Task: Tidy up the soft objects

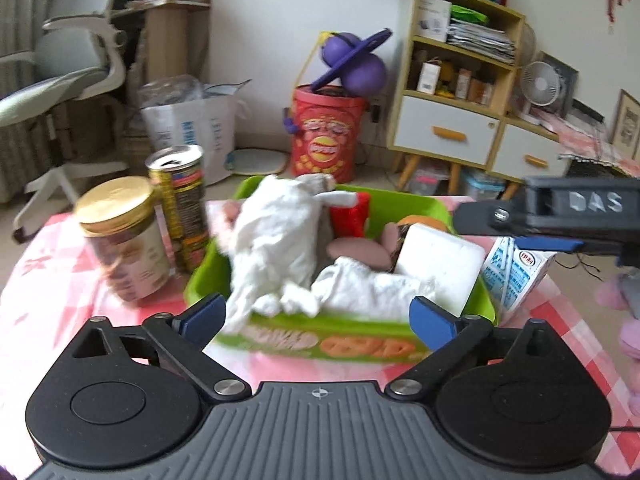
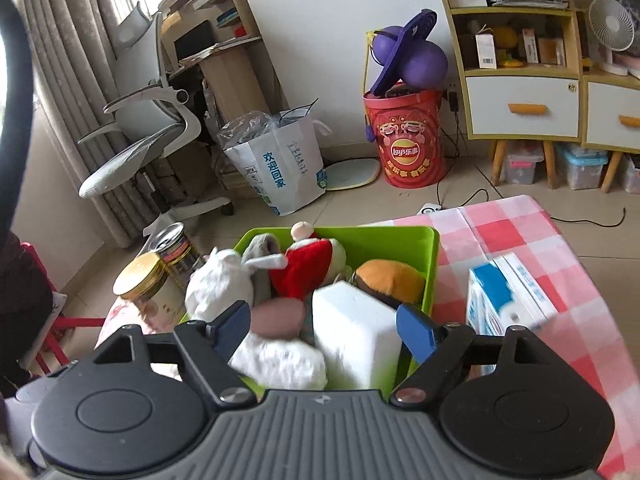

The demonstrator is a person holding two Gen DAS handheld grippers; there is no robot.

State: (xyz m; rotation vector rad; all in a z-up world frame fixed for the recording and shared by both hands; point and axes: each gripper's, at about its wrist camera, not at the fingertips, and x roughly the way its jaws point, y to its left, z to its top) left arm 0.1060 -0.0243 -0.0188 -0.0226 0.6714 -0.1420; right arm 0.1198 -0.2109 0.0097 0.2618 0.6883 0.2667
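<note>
Soft toys (image 1: 276,236) between jar (image 1: 124,240), carton (image 1: 516,276), seemingly.

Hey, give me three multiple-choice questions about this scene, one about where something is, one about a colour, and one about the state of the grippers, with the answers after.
1. Where does the jar with the gold lid stand?
A. inside the bin
B. on the tablecloth, left of the bin
C. on the shelf

2. What colour is the bin holding the soft toys?
A. green
B. blue
C. grey

3. How are the left gripper and right gripper?
A. both shut on toys
B. left open, right shut
C. both open, holding nothing

Answers:
1. B, the jar sits outside the bin's left wall beside the can.
2. A, its walls are bright green around the white plush rabbit.
3. C, each pair of blue fingers is spread wide, gripping nothing.
</note>
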